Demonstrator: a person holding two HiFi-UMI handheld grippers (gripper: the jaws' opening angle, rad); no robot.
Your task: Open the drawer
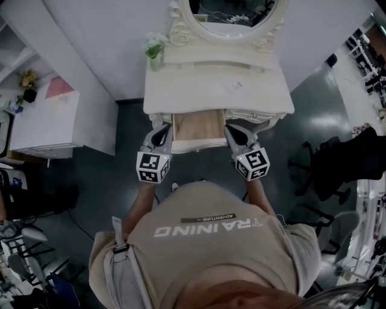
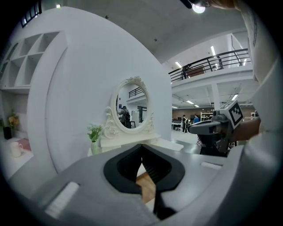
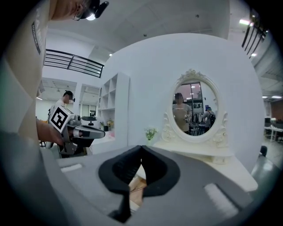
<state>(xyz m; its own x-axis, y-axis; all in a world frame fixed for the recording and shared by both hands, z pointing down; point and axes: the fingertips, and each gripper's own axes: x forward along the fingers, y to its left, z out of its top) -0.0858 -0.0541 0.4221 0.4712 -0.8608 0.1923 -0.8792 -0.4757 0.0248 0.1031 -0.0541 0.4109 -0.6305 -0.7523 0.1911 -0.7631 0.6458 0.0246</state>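
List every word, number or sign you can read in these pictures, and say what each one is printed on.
"TRAINING": large letters on the person's shirt, upside down in the head view.
"ADVENTURE": on the dark strip just above those letters; its remaining print is too small to read.
The marker cubes carry square patterns only, no words.

I count two claws, my left claw point(image 1: 161, 130) and right claw point(image 1: 232, 130), one drawer point(image 1: 194, 128), one mirror point(image 1: 229, 12), one flower vase point(image 1: 155, 51), one worktop point(image 1: 205, 87).
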